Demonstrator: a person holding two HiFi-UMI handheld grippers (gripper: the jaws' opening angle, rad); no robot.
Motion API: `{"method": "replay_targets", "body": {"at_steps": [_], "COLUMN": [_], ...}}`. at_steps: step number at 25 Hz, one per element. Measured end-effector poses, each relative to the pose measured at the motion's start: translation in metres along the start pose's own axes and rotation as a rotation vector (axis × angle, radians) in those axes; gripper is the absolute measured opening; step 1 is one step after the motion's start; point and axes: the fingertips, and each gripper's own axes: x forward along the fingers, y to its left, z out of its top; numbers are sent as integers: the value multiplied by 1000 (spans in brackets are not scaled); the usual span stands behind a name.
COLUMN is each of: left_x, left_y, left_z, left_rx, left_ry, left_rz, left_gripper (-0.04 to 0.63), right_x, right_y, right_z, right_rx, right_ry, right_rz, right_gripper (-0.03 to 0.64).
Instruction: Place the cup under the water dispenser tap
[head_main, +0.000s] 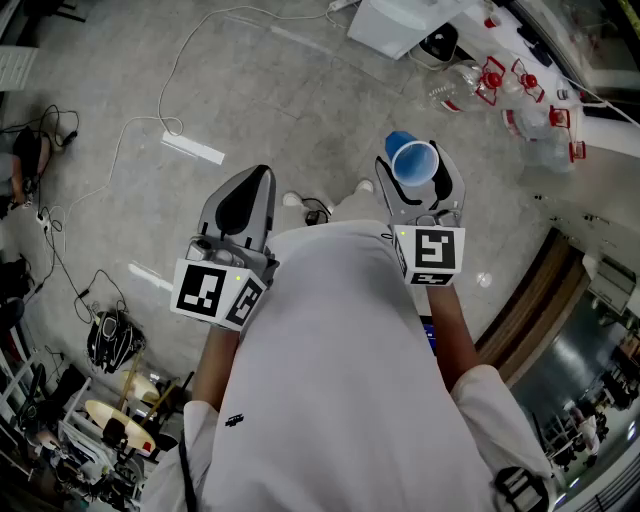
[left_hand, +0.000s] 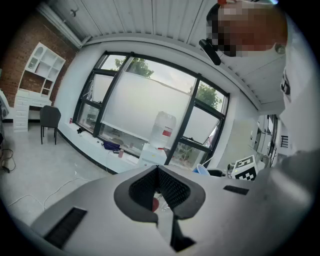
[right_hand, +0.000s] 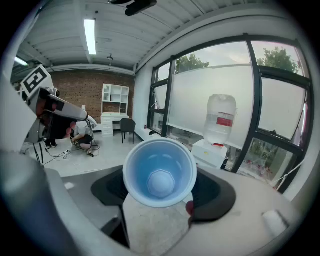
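The right gripper (right_hand: 160, 194) holds a blue cup (right_hand: 160, 172). Its two jaws squeeze the cup from both sides. The open mouth of the cup faces back toward the gripper's camera, so you can see right down to its bottom. In the head view the right gripper (head_main: 420, 190) is held up in front of the person, and the cup (head_main: 412, 160) sticks out at its tip.

The water dispenser (right_hand: 212, 150) is a white box with a big bottle (right_hand: 220, 120) on top. It stands by the big window (right_hand: 200, 95). The cup is not under the tap. It is up in the air, well apart from the dispenser, with bare floor (right_hand: 107, 152) between them. In the right gripper view the dispenser shows up and to the right of the cup.

The left gripper (left_hand: 159, 172) is closed with nothing in it. Its two jaws touch at the tips. In the head view the left gripper (head_main: 240, 215) is next to the right one. It points toward the water dispenser (left_hand: 154, 152) too, which shows just above its jaws.

Left of the dispenser, along the window wall, stands a dark chair (left_hand: 49, 120). Farther left of the dispenser is a white shelf (left_hand: 32, 95) by a brick wall. A person (right_hand: 80, 132) crouches on the floor there, far from the dispenser.
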Motion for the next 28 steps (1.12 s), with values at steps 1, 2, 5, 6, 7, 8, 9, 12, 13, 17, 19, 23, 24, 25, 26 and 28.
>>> {"method": "replay_targets", "body": {"at_steps": [1, 2, 5, 6, 7, 8, 9, 12, 13, 17, 19, 23, 24, 25, 26, 28], "left_x": [1, 2, 10, 15, 20, 26, 32, 51, 56, 76, 85, 95, 97, 98, 100, 103], "left_y": [-5, -10, -31, -39, -47, -56, -65, -92, -99, -133, -154, -186, -193, -199, -205, -214], "left_z": [1, 1, -1, -1, 0, 2, 3, 5, 4, -6, -12, -20, -24, -27, -30, -33], "left_rx": [-3, -6, -5, 1, 10, 22, 32, 45, 44, 58, 70, 78, 75, 71, 66, 54], "left_ry": [-4, -7, -7, -7, -9, -13, -18, -24, -25, -14, -5, -6, -6, -4, -4, -7], "left_rz": [-1, -1, -10, -16, -21, -23, -24, -23, -21, -13, -15, -1, 6, 13, 21, 37], "left_gripper": [8, 6, 6, 6, 6, 6, 6, 7, 6, 6, 7, 6, 6, 6, 6, 7], "right_x": [-7, -13, -32, -37, -42, -45, -49, -60, -63, -80, -94, -117, -122, -126, -130, -132], "right_y": [-2, -5, -15, -20, -25, -32, -40, -66, -73, -100, -113, -139, -146, -155, -165, -182], "right_z": [3, 5, 9, 10, 11, 12, 12, 9, 8, -2, -12, -30, -34, -38, -41, -47], "right_rx": [3, 5, 11, 10, 8, 9, 12, 30, 38, 61, 80, 128, 138, 151, 165, 186], "right_ry": [-3, -6, -17, -24, -32, -41, -49, -63, -70, -92, -93, -114, -119, -122, -123, -126], "right_rz": [2, 4, 11, 12, 14, 15, 16, 14, 15, 35, 45, 69, 67, 59, 46, 29], "right_gripper": [367, 367, 367, 367, 367, 367, 367, 367, 367, 367, 367, 367, 367, 367, 367, 367]}}
